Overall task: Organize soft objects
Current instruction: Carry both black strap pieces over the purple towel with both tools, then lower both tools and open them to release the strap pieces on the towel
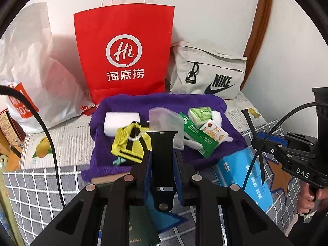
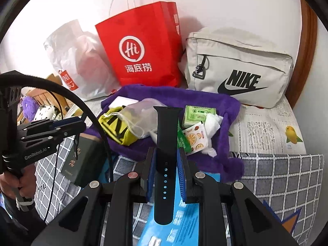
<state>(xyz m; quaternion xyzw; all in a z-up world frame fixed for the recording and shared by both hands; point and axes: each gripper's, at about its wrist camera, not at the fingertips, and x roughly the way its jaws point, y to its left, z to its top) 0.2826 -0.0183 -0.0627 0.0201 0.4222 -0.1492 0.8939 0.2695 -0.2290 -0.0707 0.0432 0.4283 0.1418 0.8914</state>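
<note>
In the left wrist view, the left gripper (image 1: 163,160) is clenched on one short black watch strap (image 1: 162,164), the half with a slot and a metal stud. Its long axis runs along the fingers, the stud end toward the camera and the lug end pointing out over the purple towel (image 1: 207,102). On the towel lie one white sponge block (image 1: 121,123), one yellow-and-black pouch (image 1: 131,143), one translucent bag (image 1: 166,123), one green box (image 1: 196,135), one green tissue pack (image 1: 199,113) and one orange-print sachet (image 1: 215,132). Behind stand three bags in a row against the wall: one white plastic bag (image 1: 39,67), one red paper bag (image 1: 125,49), one grey Nike bag (image 1: 207,71). At the right edge the right gripper (image 1: 249,121) appears from the side, a thin dark strip in its tip. In the right wrist view, the right gripper (image 2: 166,164) grasps one long black watch strap (image 2: 165,143), the half with a row of holes; it also runs along the fingers, rounded tail toward the camera, lug end over the towel (image 2: 229,110). The left gripper (image 2: 76,126) sits at the left, well apart, beside one dark green box (image 2: 82,162). The grid-pattern bedding (image 2: 287,174) to the right of the towel is bare.
</note>
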